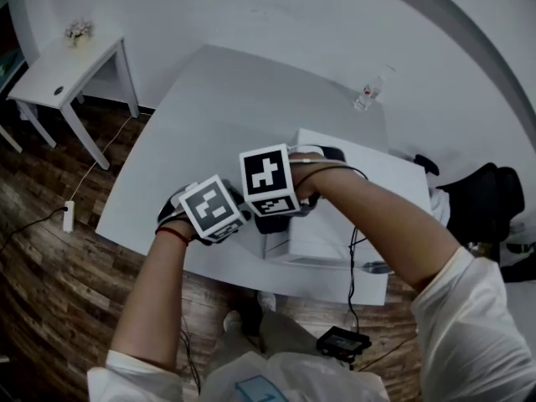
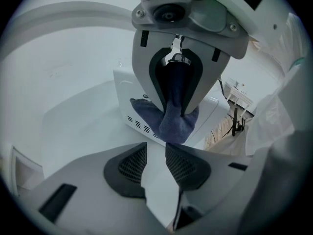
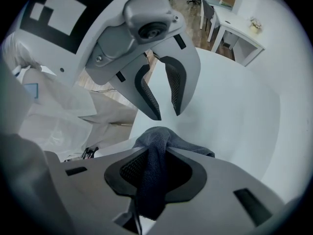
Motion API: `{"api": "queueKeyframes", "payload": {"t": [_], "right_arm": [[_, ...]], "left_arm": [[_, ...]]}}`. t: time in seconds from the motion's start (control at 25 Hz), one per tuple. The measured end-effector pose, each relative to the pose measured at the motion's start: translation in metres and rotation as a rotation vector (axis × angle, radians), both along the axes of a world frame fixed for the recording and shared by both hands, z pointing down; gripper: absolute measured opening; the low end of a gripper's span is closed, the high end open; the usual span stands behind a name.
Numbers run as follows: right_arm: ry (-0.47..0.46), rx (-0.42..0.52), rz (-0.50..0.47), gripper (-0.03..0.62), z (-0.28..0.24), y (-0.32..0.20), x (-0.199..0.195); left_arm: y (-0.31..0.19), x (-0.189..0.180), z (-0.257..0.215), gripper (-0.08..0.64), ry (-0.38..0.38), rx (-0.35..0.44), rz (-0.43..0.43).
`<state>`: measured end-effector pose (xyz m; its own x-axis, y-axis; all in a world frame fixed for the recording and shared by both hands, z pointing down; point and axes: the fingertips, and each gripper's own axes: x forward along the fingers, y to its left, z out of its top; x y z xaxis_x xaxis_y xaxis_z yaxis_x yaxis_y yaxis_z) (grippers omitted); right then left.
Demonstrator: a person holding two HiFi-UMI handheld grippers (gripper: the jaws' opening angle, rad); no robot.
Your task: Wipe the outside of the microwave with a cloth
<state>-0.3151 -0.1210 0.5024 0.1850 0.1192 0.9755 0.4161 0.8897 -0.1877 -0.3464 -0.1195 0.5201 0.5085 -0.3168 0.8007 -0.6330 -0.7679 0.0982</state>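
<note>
While right tongs [image 3: 155, 153] clench the cloth [image 3: 151, 190], seemingly on the microwave [image 2: 124, 99], left tongs [image 2: 156, 153] at 8 o'clock sit released. Wiping underway, unfinished.

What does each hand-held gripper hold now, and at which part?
The right hand-held gripper pinches the cloth by a bunched fold; the rest hangs past its jaws. The left hand-held gripper holds nothing; its jaws stand apart.

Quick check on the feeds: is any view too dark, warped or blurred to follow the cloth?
Left gripper view: sharp and bright, cloth in the right tongs clear against the microwave; round dark vignette. Right gripper view: cloth sharp up close, background curved. Head view: dim, bent edges, marker cubes mostly hide the cloth.
</note>
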Motion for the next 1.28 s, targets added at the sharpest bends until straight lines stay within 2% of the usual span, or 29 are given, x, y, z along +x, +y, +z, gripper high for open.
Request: {"api": "queueKeyframes", "payload": {"t": [0.64, 0.8, 1.04, 1.16, 1.28], "right_arm": [[-0.015, -0.056, -0.014, 0.098, -0.010, 0.048, 0.010], [-0.028, -0.104, -0.007, 0.098, -0.017, 0.066, 0.017], [-0.084, -0.194, -0.015, 0.098, -0.044, 0.100, 0.036], [-0.154, -0.189, 0.026, 0.098, -0.061, 0.102, 0.058], [-0.221, -0.139, 0.090, 0.098, -0.079, 0.092, 0.085]], "left_arm": [[0.034, 0.013, 0.002, 0.118, 0.018, -0.010, 0.037], [0.043, 0.019, -0.007, 0.118, 0.015, 0.007, 0.050], [0.062, 0.030, -0.033, 0.118, -0.007, 0.034, 0.141], [0.065, 0.042, -0.056, 0.118, -0.031, 0.072, 0.197], [0.065, 0.066, -0.083, 0.118, -0.048, 0.108, 0.276]]}}
